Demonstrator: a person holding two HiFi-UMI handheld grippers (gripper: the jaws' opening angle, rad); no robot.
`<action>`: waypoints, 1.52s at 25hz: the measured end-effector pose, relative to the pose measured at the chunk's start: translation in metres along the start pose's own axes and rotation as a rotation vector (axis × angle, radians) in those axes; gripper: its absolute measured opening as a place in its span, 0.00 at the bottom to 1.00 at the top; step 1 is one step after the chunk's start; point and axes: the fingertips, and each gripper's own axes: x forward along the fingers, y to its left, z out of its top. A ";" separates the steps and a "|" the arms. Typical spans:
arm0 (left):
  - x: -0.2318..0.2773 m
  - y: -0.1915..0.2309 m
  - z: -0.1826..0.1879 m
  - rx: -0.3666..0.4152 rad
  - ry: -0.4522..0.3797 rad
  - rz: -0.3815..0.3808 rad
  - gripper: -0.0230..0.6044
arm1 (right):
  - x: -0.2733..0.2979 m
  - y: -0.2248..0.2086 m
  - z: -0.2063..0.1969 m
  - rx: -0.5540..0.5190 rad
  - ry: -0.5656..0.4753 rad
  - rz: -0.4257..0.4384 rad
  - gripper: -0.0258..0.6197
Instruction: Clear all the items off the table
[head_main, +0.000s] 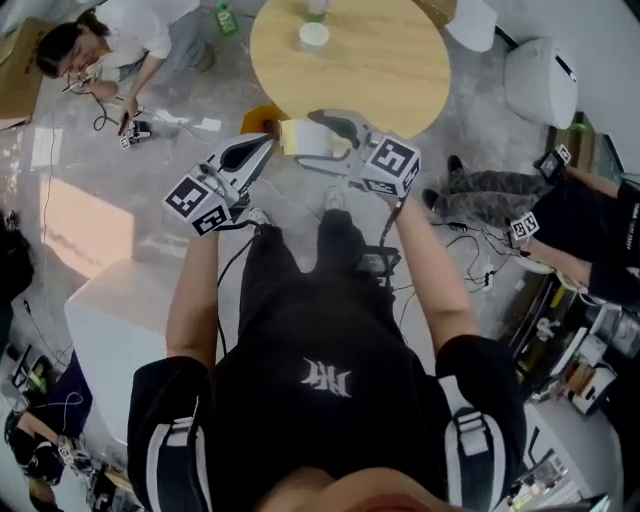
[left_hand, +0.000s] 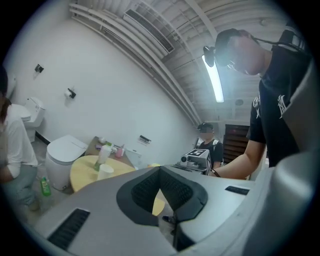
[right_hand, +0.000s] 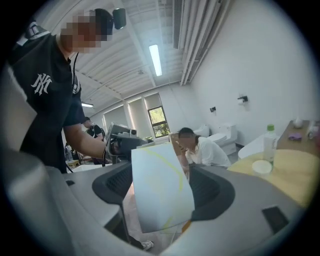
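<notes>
My right gripper (head_main: 318, 141) (right_hand: 162, 175) is shut on a white paper cup (head_main: 299, 137) (right_hand: 160, 192), which lies tilted between its pads just off the near rim of the round wooden table (head_main: 385, 75) (right_hand: 295, 172). On that table stand a second white cup (head_main: 313, 35) (right_hand: 261, 166) and a clear bottle with a green cap (head_main: 317, 8) (right_hand: 270, 142). To the left of the held cup, my left gripper (head_main: 262, 144) (left_hand: 160, 169) has its tips together and holds nothing. Its view shows the table (left_hand: 82, 172) with the cup (left_hand: 105, 171) and the bottle (left_hand: 103, 154).
An orange object (head_main: 260, 118) sits on the floor below the held cup. One person (head_main: 105, 45) sits on the floor at top left; another (head_main: 585, 225) is at right among cables. White toilet-shaped seats (head_main: 540, 80) stand beyond the table, and a white block (head_main: 110, 325) is at left.
</notes>
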 end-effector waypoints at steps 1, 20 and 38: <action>-0.015 0.008 -0.005 -0.003 0.009 0.020 0.06 | 0.018 0.005 -0.007 0.017 0.000 0.023 0.60; -0.147 0.129 -0.173 -0.118 0.074 0.281 0.06 | 0.229 -0.001 -0.257 0.219 0.112 0.101 0.60; -0.131 0.190 -0.330 -0.111 0.123 0.305 0.06 | 0.270 -0.120 -0.425 0.018 0.260 0.007 0.60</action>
